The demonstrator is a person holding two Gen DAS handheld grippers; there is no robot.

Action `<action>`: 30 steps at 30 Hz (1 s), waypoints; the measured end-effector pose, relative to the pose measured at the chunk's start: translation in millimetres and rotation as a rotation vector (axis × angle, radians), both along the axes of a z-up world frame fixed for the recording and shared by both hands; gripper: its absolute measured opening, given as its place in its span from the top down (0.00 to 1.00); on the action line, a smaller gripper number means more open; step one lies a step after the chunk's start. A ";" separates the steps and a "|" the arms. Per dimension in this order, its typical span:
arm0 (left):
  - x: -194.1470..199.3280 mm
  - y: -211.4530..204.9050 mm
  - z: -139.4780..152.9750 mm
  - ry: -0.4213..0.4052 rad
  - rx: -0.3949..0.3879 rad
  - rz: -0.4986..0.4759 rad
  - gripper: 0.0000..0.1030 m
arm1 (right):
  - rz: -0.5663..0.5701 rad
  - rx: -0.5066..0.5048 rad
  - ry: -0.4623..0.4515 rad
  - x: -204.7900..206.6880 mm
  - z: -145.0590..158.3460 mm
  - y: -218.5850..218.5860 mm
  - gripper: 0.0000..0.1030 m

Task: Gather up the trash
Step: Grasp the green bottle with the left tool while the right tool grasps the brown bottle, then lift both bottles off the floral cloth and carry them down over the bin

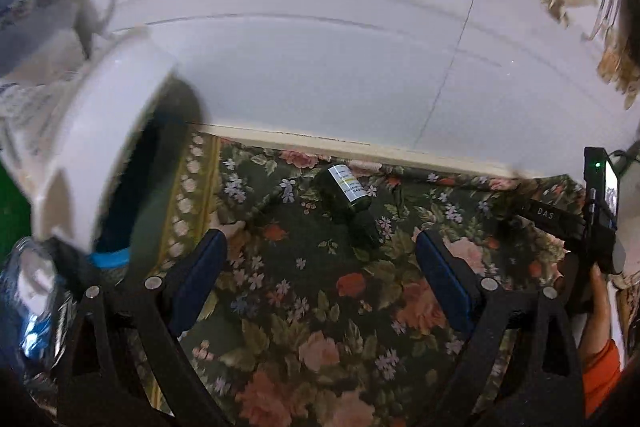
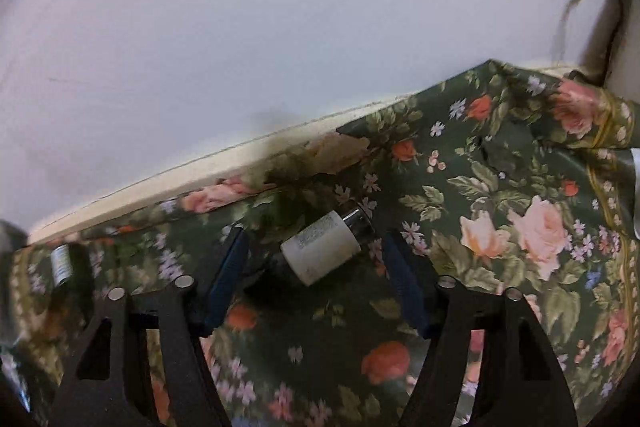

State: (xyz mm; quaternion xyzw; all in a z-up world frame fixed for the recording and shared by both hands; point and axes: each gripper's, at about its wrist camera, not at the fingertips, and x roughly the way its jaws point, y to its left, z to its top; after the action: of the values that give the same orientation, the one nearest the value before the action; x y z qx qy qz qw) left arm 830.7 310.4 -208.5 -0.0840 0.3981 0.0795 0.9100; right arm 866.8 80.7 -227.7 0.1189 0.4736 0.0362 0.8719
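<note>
Closing my right gripper (image 2: 312,267) on the white-labelled dark glass bottle (image 2: 320,253) lying mid-frame on the green floral cloth (image 2: 500,187); jaws apart, not touching. Centre pads on label. My left gripper (image 1: 320,267) hangs open below another small dark bottle (image 1: 348,203).

White bin (image 1: 108,131) — blurred (left edge cropped)

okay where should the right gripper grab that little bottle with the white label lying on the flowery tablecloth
Grip the small bottle across its white-labelled body, the widest, straightest part, coming down from above. It lies on its side on the tablecloth, its length running roughly crosswise between the open pads of the right gripper. Probably roll the wrist so the pads meet its sides, not its ends. The dark ends are narrower and likelier to slip.
</note>
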 end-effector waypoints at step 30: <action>112.0 -10.7 -80.5 0.145 -0.043 0.013 0.60 | 0.123 0.056 -0.059 -144.8 58.2 -114.8 0.75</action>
State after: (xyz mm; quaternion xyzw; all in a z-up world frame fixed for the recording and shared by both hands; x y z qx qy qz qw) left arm 942.8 299.7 -288.9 -0.1001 0.4639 0.0828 0.8763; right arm 722.0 -34.1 -169.5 0.1125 0.4528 0.1065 0.8781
